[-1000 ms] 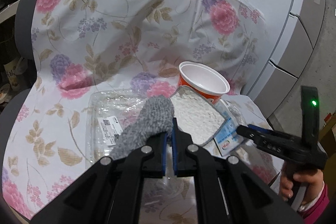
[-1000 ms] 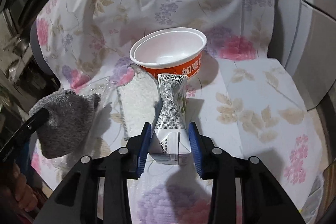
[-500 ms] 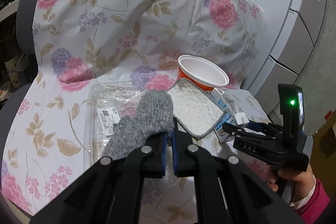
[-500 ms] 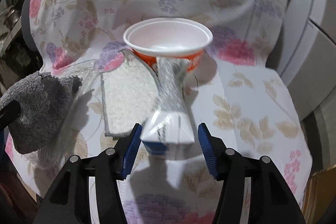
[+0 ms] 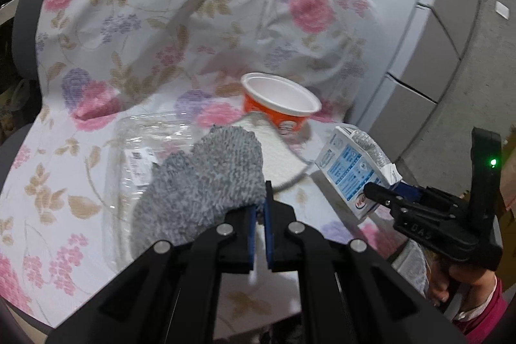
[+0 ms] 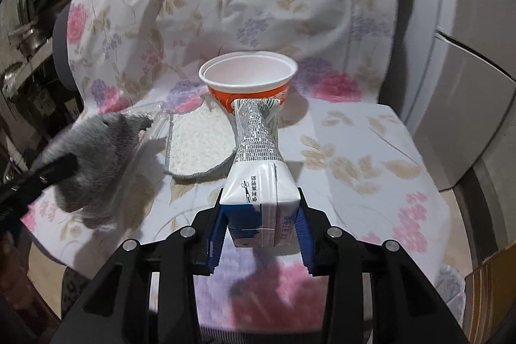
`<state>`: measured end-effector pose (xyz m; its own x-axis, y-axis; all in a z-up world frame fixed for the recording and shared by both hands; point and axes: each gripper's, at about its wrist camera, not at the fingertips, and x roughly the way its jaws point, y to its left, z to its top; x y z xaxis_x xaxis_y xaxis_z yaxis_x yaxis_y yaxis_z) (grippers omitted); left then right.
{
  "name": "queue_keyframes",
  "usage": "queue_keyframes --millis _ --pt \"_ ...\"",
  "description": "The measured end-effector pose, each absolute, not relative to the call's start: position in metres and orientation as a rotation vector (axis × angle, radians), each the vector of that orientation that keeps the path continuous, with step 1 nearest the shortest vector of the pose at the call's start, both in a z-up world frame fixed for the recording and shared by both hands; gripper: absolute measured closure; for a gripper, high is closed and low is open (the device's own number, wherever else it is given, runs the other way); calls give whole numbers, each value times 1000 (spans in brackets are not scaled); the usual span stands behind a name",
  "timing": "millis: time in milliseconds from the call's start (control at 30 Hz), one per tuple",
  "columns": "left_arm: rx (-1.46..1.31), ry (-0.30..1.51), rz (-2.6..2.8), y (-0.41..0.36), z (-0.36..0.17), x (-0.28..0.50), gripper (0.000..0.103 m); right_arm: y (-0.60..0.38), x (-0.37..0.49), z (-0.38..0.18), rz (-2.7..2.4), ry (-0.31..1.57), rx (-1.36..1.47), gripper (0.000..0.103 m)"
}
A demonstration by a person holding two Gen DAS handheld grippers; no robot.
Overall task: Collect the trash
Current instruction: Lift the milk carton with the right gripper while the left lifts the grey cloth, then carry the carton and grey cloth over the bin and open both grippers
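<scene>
Trash items lie on a chair draped in a white floral cloth [image 5: 135,31].

Left gripper [image 5: 260,208]: jaws fully closed on one edge of a grey knitted fabric piece [image 5: 206,186]. The fabric is lifted off the seat and hangs over a clear plastic tray with a white label [image 5: 135,150], which lies at the left side of the seat.

Right gripper [image 6: 259,215]: jaws closing, partly open, with a white and blue flattened drink carton [image 6: 258,179] between them. The blue pads [image 6: 217,231] bear on both sides of the carton's square base. The crushed, grey-printed top of the carton points toward the chair back. In the left wrist view the carton [image 5: 351,173] is clear of the cloth, near the right edge of the seat, and a hand in a pink sleeve [image 5: 467,295] grips the handle of the right gripper.

Remaining items on the seat:
- An orange paper bowl with a white interior [image 6: 248,79] stands upright at the rear of the seat, against the chair back.
- A white textured mat with grey stitched edging [image 6: 200,144] lies flat just in front of the bowl, between the tray and the carton.

Grey cabinets [image 5: 451,37] stand beyond the right edge of the chair.
</scene>
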<state>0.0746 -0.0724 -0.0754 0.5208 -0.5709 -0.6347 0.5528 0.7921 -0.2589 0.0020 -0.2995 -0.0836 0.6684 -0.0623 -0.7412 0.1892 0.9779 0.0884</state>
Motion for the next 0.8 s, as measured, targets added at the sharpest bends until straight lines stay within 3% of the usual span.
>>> queue_keyframes --millis 400,800 --pt "6 621 -855 -103 -33 25 99 -337 -52 -62 -236 721 215 64" --pt "139 555 -1071 -200 -24 -28 99 -395 -127 -44 -414 631 256 63"
